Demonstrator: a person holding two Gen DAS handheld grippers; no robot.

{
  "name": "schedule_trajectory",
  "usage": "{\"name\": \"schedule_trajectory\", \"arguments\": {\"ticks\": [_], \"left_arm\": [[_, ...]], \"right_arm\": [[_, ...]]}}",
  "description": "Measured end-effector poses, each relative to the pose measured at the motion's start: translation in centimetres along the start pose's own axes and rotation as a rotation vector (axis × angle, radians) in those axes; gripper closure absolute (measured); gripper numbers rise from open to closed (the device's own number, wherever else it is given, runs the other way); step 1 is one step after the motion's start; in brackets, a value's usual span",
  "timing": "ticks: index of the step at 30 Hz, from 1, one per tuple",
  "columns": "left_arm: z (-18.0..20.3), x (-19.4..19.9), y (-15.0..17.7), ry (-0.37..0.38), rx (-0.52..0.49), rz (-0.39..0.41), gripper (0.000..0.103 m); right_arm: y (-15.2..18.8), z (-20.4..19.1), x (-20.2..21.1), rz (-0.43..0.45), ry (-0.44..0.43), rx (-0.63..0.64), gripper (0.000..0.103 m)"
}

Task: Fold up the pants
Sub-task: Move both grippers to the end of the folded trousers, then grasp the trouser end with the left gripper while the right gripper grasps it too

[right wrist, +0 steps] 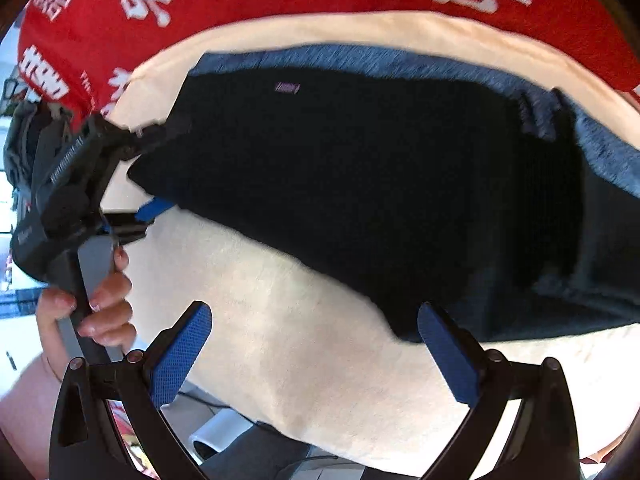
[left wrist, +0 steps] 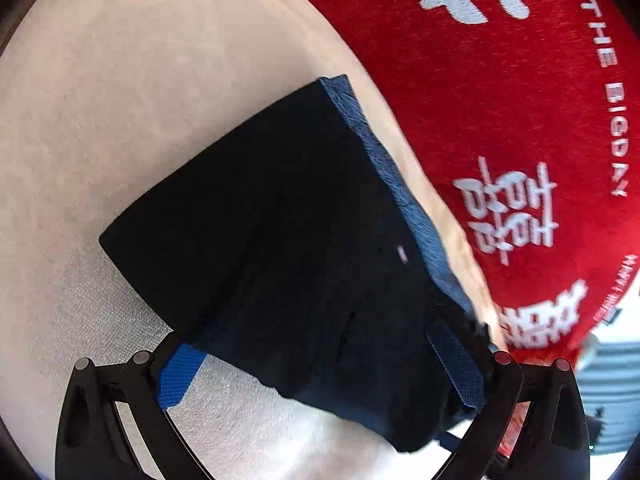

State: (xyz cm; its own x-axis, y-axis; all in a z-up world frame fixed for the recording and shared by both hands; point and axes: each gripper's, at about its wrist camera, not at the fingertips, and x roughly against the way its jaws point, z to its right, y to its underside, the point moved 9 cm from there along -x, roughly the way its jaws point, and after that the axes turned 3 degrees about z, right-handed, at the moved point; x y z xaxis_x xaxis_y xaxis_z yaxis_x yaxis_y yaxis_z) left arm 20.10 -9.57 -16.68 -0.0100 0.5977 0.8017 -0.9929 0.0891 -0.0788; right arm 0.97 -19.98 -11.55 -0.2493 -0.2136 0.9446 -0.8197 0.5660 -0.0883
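Pants (left wrist: 288, 232), dark, already folded to compact block, lie on cream worktop (left wrist: 100, 120). Long axis runs 11-to-5 in left wrist view.

Left claw (left wrist: 324, 364) straddles near end of block: jaws wide, pads either side, not pressing as far as we see.

Right claw (right wrist: 316, 352) wide open, holds nothing; pants edge at its 1 o'clock, just beside right pad.

We judge left nearer for next fold.

Red printed cloth (left wrist: 500, 100) borders worktop at 2 o'clock. Nothing blocks.
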Motion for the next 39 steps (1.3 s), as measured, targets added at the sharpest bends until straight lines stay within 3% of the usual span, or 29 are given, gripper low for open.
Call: {"name": "schedule_trajectory", "arguments": {"ticks": [1,2,3,6,8,9,11,12,16,21,27,28,29,30,36,39], "left_arm": [[0.0,0.1,-0.1,-0.042,-0.013,0.029,0.021],[0.1,-0.2,-0.1,-0.099,-0.057,0.037,0.050],[0.1,-0.4,-0.1,-0.150,-0.098,0.035,0.064],[1.5,-0.7,0.0,-0.271,-0.299,0.078,0.066],[3.4,-0.7,1.0,-0.387,-0.513,0.135,0.066],[3.8,-0.6,1.4,-0.415,-0.563,0.150,0.066],[4.6,-0.6,2.1,-0.462,-0.655,0.178,0.066],[4.9,-0.5,2.3,-0.475,-0.687,0.190,0.066],[5.5,-0.8,2.6,-0.503,-0.735,0.192,0.066],[5.8,-0.7,2.9,-0.535,-0.793,0.207,0.066],[6.4,-0.5,3.2,-0.558,-0.832,0.224,0.066],[6.5,-0.5,3.2,-0.561,-0.839,0.224,0.066],[6.4,-0.6,3.2,-0.558,-0.846,0.215,0.066],[6.6,-0.6,3.7,-0.545,-0.857,0.203,0.066],[11.6,1.7,5.5,-0.511,-0.988,0.265,0.066],[15.5,3.4,7.2,-0.425,-1.035,0.285,0.066]], "right_arm": [[-0.7,0.2,0.4,0.008,-0.004,-0.010,0.000],[-1.5,0.4,0.9,0.019,-0.007,-0.017,0.000],[-2.7,0.6,1.6,0.031,-0.006,-0.015,0.000],[-6.4,0.0,2.8,0.053,-0.006,0.009,0.000],[-9.1,-1.1,3.5,0.048,-0.016,0.038,0.000],[-10.7,-2.1,3.7,0.041,-0.030,0.061,0.000],[-12.8,-4.7,3.4,-0.007,-0.073,0.112,0.000],[-13.9,-6.8,2.5,-0.076,-0.106,0.153,0.000],[-14.8,-12.8,-2.2,-0.296,-0.105,0.281,0.000],[-14.0,-18.5,-7.5,-0.436,-0.028,0.458,0.000],[-13.1,-18.7,-12.0,-0.559,0.169,0.582,0.001],[-13.0,-18.1,-12.4,-0.573,0.187,0.581,0.021],[-12.8,-17.3,-12.6,-0.578,0.197,0.579,0.071],[-12.9,-16.9,-12.4,-0.575,0.157,0.529,0.082],[-13.9,-14.8,-5.9,-0.340,-0.082,0.404,0.086],[-13.9,-11.8,-1.2,-0.232,-0.240,0.267,0.086]]}}
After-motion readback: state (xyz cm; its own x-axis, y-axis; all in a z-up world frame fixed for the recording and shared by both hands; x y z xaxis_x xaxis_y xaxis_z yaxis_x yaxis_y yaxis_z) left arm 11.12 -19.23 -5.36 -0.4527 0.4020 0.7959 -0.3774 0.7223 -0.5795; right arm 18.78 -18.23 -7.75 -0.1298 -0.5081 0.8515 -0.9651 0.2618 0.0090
